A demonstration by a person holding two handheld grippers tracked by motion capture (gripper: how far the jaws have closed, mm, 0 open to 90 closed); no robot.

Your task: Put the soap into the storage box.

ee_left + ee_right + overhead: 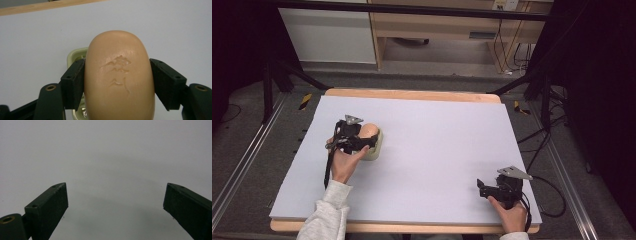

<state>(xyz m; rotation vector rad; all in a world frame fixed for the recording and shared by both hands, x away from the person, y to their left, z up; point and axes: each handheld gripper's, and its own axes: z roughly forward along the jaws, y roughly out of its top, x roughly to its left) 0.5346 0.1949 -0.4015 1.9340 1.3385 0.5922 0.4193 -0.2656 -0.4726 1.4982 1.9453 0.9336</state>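
A tan bar of soap [119, 77] with an embossed mark sits squeezed between both jaws of my left gripper [117, 82], held just above a pale green soap dish [75, 56]. From above, the soap [369, 130] and the dish [375, 150] lie left of the table's middle, with the left gripper [362, 140] over them. My right gripper [482, 189] rests near the front right corner of the table, and its jaws [115, 202] stand wide apart over bare white surface.
A white sheet [437, 145] covers the wooden table [412, 94]. Behind the table are a wooden cabinet [437, 25], dark stand legs and cables on the floor. Metal rails run along both sides.
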